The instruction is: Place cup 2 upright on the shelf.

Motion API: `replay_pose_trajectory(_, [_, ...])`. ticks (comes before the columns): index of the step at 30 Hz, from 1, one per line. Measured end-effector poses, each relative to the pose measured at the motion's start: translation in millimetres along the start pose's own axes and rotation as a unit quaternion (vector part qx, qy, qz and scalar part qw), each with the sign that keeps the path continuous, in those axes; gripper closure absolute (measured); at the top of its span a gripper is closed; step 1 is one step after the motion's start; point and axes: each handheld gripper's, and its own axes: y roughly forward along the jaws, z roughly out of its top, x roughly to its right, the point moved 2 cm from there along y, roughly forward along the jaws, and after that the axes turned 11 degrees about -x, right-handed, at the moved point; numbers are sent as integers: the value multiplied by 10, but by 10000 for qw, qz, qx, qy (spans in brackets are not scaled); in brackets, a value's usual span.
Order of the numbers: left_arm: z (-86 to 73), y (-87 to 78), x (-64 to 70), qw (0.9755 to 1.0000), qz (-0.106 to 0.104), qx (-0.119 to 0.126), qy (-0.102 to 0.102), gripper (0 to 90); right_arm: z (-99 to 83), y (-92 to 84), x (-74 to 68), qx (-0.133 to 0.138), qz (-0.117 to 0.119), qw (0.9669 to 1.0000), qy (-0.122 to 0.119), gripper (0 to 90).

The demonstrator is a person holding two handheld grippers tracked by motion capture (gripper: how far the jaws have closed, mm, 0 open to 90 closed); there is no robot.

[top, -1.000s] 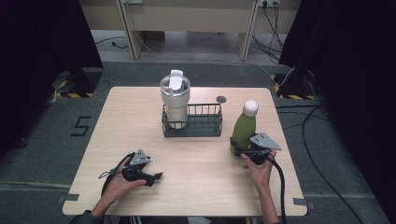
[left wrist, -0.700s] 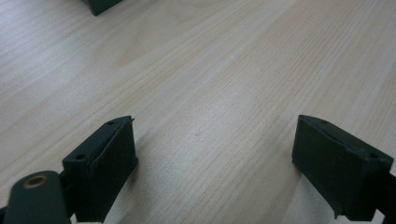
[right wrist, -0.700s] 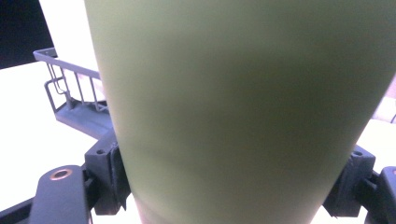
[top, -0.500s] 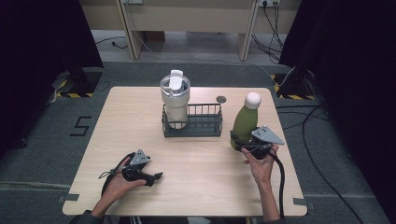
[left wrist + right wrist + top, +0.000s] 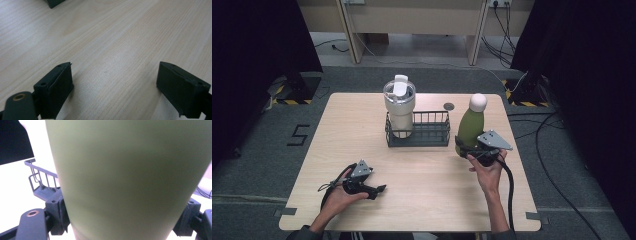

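From my station I see the right tool [image 5: 472,149] clamped on the lower body of the tall olive-green bottle with the rounded white cap [image 5: 470,127], which stands upright near the right edge of the pale wooden tabletop [image 5: 422,200], just right of the dark wire basket [image 5: 418,131]. In the right gripper view the bottle's green wall [image 5: 130,175] sits between my two black jaws, each pressed against a side, with a corner of the basket [image 5: 40,182] showing to the left. A cream-white insulated tumbler with a clear lid [image 5: 400,104] stands upright in the left end of that basket. A small dark round disc [image 5: 448,106] lies on the tabletop behind the basket. My left tool [image 5: 374,190] rests low at the front left of the tabletop, held in the left hand [image 5: 343,192]; in the left gripper view its jaws stand wide apart over bare wood [image 5: 112,50], gripping nothing.
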Motion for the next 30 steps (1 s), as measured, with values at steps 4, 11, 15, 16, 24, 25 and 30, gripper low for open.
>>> replay_pose_trajectory(4, [0, 0, 0, 10000, 0, -1, 4, 127, 72, 8, -12, -2, 1, 10000, -36, 208])
replay_pose_trajectory(11, [0, 0, 0, 10000, 2, 1, 3, 128, 163, 17, -28, -3, 28, 10000, -41, 208])
replay_pose_trajectory(15, [0, 0, 0, 10000, 3, 0, 3, 128, 200, 24, -30, 17, 24, 10000, -37, 208])
replay_pose_trajectory(16, [0, 0, 0, 10000, 2, 0, 5, 128, 210, 25, -32, 14, 40, 10000, -25, 208])
replay_pose_trajectory(24, [0, -1, 1, 10000, 9, -4, 2, 128, 319, 50, -63, 16, 40, 10000, -68, 208])
replay_pose_trajectory(25, [0, -1, 1, 10000, 9, -4, 3, 128, 336, 58, -65, 26, 42, 9999, -91, 208])
replay_pose_trajectory(30, [0, -1, 1, 10000, 10, -4, 4, 128, 404, 106, -88, -2, 62, 9999, -99, 208])
